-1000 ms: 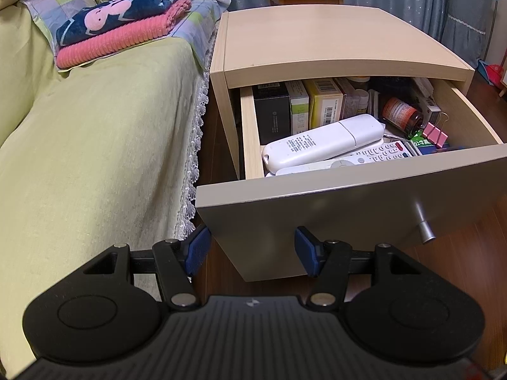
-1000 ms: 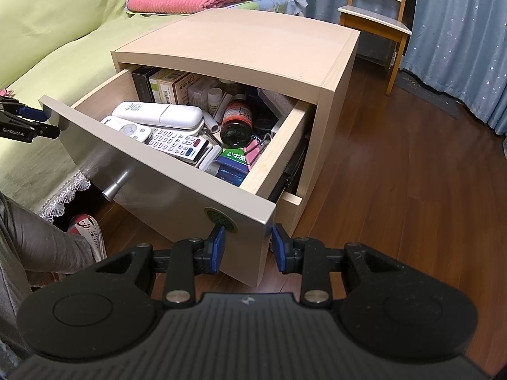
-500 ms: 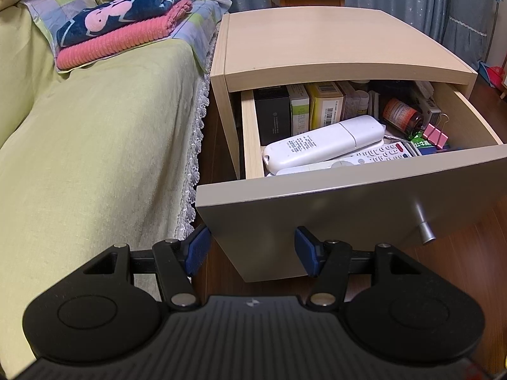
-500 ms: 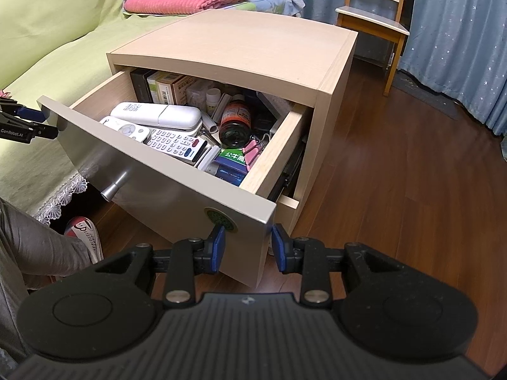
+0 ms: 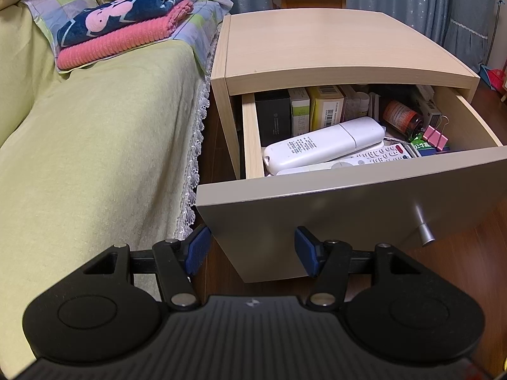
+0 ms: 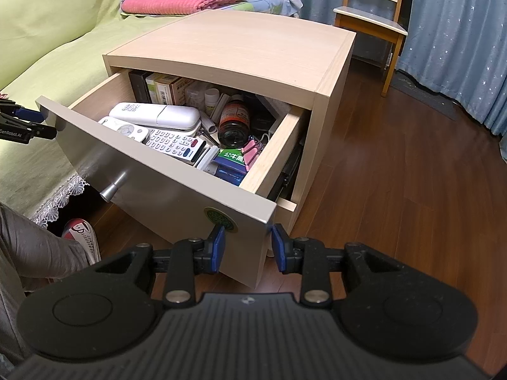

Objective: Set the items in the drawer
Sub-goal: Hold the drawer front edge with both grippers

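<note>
Both claws hang empty in front of the pulled-out drawer (image 5: 348,209). On the left gripper (image 5: 252,250) the blue pads (image 5: 198,248) stand wide apart, one on either side of the lower left corner of the drawer's grey front panel as the left wrist view shows it; whether a pad touches the panel cannot be told. The right gripper (image 6: 247,247) has a narrower gap between its pads (image 6: 218,247), and the panel's lower right corner sits in that gap, with nothing held.

The drawer juts out of a pale wooden nightstand (image 6: 247,47) and is full. A white remote (image 5: 323,145) lies on top near the front left, above and beyond the left claw. Beside it rests a second remote with grey keys (image 6: 177,144), and a smaller white remote (image 6: 126,128) sits next to that. A brown bottle with an orange label (image 6: 234,120) lies toward the right, with a pink binder clip (image 6: 252,152) and a green packet (image 6: 233,158) just in front of it. Boxes (image 5: 301,110) stand upright along the back. A round metal knob (image 6: 109,190) sticks out from the panel.

A bed with a green cover (image 5: 95,142) runs along the nightstand's left side.
</note>
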Available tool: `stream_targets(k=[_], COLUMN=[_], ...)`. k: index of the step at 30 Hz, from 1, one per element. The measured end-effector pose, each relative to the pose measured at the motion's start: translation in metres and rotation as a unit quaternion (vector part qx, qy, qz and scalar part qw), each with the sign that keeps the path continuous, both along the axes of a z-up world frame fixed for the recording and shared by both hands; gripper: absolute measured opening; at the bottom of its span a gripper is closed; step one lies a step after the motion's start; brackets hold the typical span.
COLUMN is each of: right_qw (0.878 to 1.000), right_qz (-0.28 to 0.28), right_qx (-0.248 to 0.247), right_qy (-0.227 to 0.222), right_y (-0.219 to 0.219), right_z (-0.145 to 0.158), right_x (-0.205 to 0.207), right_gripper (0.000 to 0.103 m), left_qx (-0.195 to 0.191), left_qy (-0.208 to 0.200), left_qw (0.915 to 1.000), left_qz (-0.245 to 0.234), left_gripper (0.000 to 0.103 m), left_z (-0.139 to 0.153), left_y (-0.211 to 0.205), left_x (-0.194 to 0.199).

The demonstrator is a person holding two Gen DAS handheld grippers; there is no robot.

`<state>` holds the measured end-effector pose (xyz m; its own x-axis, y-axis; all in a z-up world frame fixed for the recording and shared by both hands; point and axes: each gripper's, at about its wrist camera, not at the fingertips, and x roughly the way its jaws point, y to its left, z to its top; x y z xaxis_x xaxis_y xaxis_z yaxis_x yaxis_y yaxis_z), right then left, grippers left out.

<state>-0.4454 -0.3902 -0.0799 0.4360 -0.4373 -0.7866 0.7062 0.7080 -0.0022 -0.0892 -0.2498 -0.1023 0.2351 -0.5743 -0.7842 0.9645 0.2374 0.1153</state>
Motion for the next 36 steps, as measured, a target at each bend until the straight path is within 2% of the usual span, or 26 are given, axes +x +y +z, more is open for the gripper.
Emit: stream_targets(k=[36], right_qw=[1.0], right_qz=[-0.009], right_qx=[-0.007], right_qy=[0.002], right_y=[0.0037], right_z=[-0.0022], right_x=[0.0041], right_gripper=[0.029], left_qx=[-0.008], left_qy=[0.0], left_qw=[1.0], left_qz=[-0.004], left_gripper=[0.061], left_z=[-0.0024], left_y=[0.0033], left_x=[0.0032])
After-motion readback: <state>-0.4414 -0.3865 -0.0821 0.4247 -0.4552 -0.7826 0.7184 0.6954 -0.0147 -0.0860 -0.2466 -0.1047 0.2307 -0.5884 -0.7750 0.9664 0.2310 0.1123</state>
